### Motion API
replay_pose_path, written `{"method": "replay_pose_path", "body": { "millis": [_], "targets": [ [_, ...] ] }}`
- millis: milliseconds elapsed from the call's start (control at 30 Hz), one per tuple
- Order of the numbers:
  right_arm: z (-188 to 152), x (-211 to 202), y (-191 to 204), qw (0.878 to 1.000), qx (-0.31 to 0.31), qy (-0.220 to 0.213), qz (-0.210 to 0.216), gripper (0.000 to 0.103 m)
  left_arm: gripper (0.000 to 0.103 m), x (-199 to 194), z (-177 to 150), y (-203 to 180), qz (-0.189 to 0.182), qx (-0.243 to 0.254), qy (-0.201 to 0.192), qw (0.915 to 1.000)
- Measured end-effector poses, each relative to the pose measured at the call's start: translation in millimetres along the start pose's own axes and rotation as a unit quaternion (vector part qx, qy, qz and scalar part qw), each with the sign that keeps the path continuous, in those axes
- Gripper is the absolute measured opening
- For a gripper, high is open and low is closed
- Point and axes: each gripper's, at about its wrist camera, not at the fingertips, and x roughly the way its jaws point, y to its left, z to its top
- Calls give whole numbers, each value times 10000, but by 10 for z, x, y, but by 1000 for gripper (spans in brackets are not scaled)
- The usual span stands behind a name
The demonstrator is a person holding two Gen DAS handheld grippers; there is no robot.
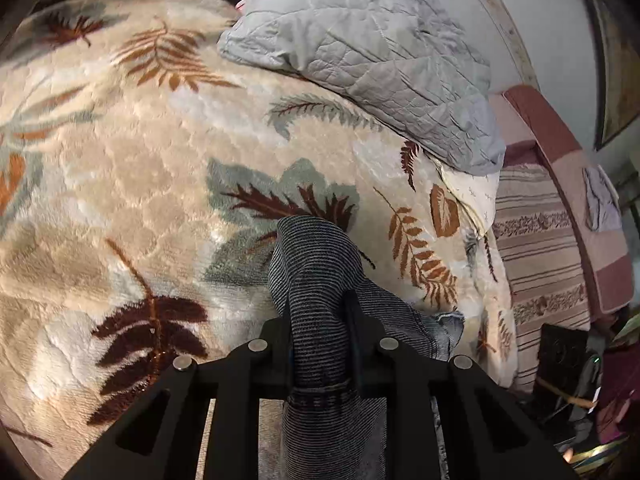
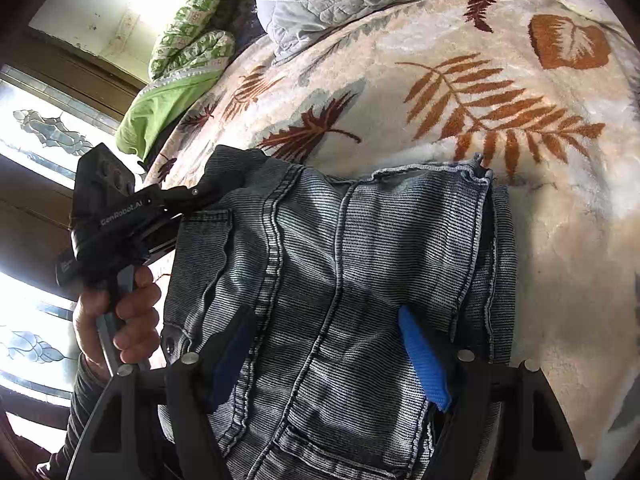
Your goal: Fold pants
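Where the left wrist camera looks along its fingers, the left gripper has its jaws pinching a bunched fold of the pants, grey-blue ribbed denim that rises between them and spills off to the right. Beneath it lies the leaf-patterned blanket covering the bed, with a grey quilted pillow toward the far edge and a striped cloth hanging past the right edge.

From the right wrist camera, the right gripper has its jaws spread wide, blue pads either side of the pants, which lie folded flat on the blanket. At the pants' left edge the left gripper clamps the cloth, held by the person's hand. A green quilt sits at the far left corner.
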Motion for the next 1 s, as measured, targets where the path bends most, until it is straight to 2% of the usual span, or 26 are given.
{"method": "replay_pose_path", "body": {
  "millis": [67,133,200,233,267,300,333,400,433,500,600,633,700,733,767,833,900,933,1000],
  "targets": [
    [18,-160,97,9998,-75,-204,-34,76,21,-7,-13,-73,210,294,-41,9993],
    [77,-350,210,9974,-201,-682,97,76,24,-29,-11,-32,190,200,-42,9996],
    [152,-357,201,9966,-86,-814,92,77,37,-69,-16,9,212,59,-68,9997],
    [194,-227,137,9982,-26,-595,50,78,56,-104,-19,38,247,-65,-78,9996],
    [217,-18,20,9998,109,-182,11,78,70,-162,-34,68,216,-236,-104,9994],
    [237,157,-108,9994,340,97,48,79,72,-233,-59,89,127,-371,-131,9991],
    [219,117,-171,9986,451,-184,227,78,72,-320,-95,100,65,-422,-166,9990],
    [193,-60,-165,9966,633,-341,401,78,73,-507,-213,76,174,-422,-299,9985],
    [155,-169,-139,9962,607,-463,408,78,73,-593,-296,50,291,-402,-312,9983],
    [7,-388,-44,9965,360,-636,400,78,73,-751,-505,-26,266,-303,-339,9986],
    [-300,-539,71,9957,128,-544,732,78,73,-830,-912,-162,281,-146,-216,9993],
    [-431,-512,93,9965,27,-447,704,78,73,-780,-1058,-201,414,-24,-127,9991],
    [-677,-329,13,9995,-108,-78,275,79,73,-516,-1317,-293,1195,475,277,9913],
    [-767,-263,-50,9994,-141,-154,285,78,75,-525,-1393,-341,1365,704,-19,9881],
    [-799,-309,-69,9986,-131,-361,362,78,75,-570,-1397,-375,1456,728,-98,9866],
    [-765,-429,-53,9985,96,-391,379,78,74,-702,-1323,-414,1442,496,-108,9882],
    [-759,-603,9,9967,65,-655,464,78,75,-836,-1303,-487,1363,627,-340,9881],
    [-778,-665,36,9956,-68,-754,552,78,76,-832,-1320,-506,1445,741,-345,9861],
    [-842,-609,-60,9969,-45,-637,460,78,77,-639,-1396,-460,1782,834,-4,9805]
  ]
}}
